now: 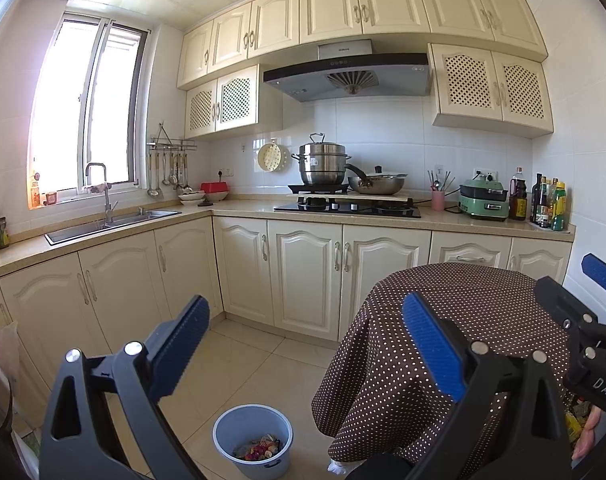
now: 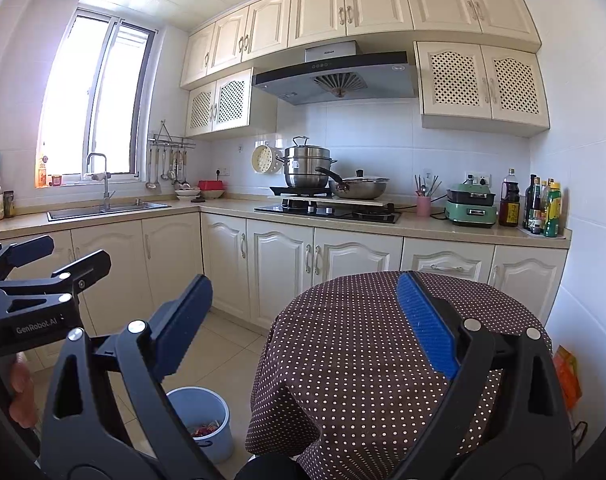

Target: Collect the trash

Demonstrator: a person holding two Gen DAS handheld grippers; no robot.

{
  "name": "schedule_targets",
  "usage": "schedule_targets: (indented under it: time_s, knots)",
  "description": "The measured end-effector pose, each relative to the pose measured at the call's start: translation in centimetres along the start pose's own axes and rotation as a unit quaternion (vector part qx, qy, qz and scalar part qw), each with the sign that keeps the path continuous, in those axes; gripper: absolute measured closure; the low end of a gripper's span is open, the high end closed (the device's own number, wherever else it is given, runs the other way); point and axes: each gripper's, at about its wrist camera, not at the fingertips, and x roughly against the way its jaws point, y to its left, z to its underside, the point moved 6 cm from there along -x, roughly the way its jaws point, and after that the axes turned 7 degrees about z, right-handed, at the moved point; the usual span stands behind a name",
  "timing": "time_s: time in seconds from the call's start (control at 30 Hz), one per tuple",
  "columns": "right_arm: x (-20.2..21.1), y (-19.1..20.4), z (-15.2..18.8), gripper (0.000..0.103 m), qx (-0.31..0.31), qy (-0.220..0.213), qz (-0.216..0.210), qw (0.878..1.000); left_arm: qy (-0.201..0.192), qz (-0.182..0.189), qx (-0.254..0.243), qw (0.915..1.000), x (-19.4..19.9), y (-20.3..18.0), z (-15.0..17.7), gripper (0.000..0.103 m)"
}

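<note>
Cream panelled kitchen cabinets [image 1: 307, 272] ran along two walls under a beige stone countertop [image 1: 231, 210], with a steel sink [image 1: 115, 222] below the window. A small round table draped in a brown cloth with white polka dots [image 2: 363, 344] stood on the pale tiled floor [image 1: 239, 356] near the right wall, and its top looked bare in both views. On the black glass hob [image 1: 347, 209] sat a stacked steel steamer pot [image 1: 321, 164] just beside a lidded steel wok [image 1: 377, 184].

A pale blue round plastic bin [image 1: 251, 438] stood on the floor just left of the table's hanging cloth. Mixed trash, red and yellow scraps among crumpled wrappers [image 1: 259, 450], lay in its bottom.

The left gripper [image 1: 303, 356], black-framed with blue ribbed pads, was held above the bin with its fingers spread wide and nothing between them. The right gripper [image 2: 303, 332] hung over the table's left edge, likewise wide apart and holding nothing. A hand [image 2: 21, 396] showed on the left gripper's handle in the right wrist view.
</note>
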Motion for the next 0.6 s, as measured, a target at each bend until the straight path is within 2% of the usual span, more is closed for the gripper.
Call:
schedule_targets:
  time_s: [0.6]
  knots:
    - [-0.16,0.16,0.05,0.011,0.001,0.006,0.0,1.0,0.006,0.002,0.001,1.0,-0.27,0.14,0.15,0.007]
